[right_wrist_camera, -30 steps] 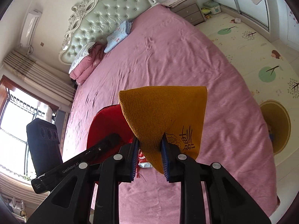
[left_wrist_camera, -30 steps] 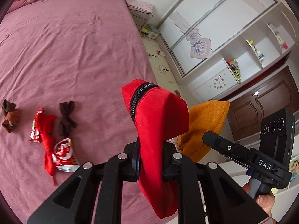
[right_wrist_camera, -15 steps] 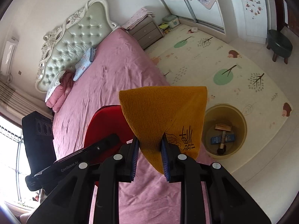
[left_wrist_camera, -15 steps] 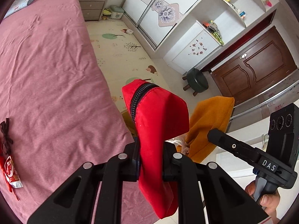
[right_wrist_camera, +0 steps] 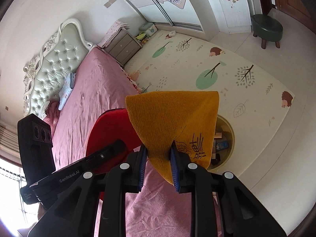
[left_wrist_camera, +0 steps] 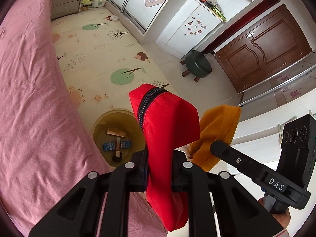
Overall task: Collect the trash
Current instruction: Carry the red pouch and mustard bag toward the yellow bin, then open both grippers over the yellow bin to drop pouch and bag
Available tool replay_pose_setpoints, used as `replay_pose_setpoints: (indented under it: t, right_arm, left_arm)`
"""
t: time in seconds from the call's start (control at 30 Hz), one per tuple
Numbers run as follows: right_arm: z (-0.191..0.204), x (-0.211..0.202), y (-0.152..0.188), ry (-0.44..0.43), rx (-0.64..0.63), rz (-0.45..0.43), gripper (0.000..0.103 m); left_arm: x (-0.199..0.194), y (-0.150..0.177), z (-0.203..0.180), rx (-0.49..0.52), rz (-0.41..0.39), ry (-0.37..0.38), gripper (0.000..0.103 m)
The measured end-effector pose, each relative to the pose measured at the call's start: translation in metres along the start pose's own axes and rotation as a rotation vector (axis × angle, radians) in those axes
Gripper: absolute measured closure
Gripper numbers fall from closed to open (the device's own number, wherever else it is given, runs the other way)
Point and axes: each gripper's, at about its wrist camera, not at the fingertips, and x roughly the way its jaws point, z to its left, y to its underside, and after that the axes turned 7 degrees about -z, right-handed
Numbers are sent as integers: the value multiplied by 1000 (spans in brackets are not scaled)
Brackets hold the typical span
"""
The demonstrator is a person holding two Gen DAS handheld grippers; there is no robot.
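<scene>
My left gripper [left_wrist_camera: 159, 158] is shut on a red zippered pouch [left_wrist_camera: 165, 122] and holds it up over the bed's edge. My right gripper [right_wrist_camera: 158, 154] is shut on an orange cloth [right_wrist_camera: 171, 118] with black print; the cloth also shows in the left wrist view [left_wrist_camera: 217, 130]. A yellow round bin [left_wrist_camera: 100, 124] stands on the floor beside the bed, just below and left of the pouch, with several bits of trash inside. In the right wrist view the bin [right_wrist_camera: 230, 130] is partly hidden behind the cloth.
A pink bed [left_wrist_camera: 29, 98] fills the left. A patterned play mat [left_wrist_camera: 94, 45] covers the floor. A green stool [left_wrist_camera: 197, 65] stands by a brown door [left_wrist_camera: 266, 45]. A grey nightstand [right_wrist_camera: 122, 47] and white wardrobes [left_wrist_camera: 158, 4] stand at the far side.
Both grippers have swung right, off the bed toward the floor, still holding the pouch and cloth. The wrappers on the bed left the view and the yellow bin came into it.
</scene>
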Motion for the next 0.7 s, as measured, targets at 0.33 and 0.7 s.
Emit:
replay_pose_setpoints:
  t: [0.33,0.7]
  right_arm:
    - [-12,8,-24,-15,21,-19,59]
    - [9,17,-31,-50,10,0,53]
  left_arm:
    - [17,-29,-9,48,-39,-96,20]
    - [4,-28,16,-1,-38,-95,21]
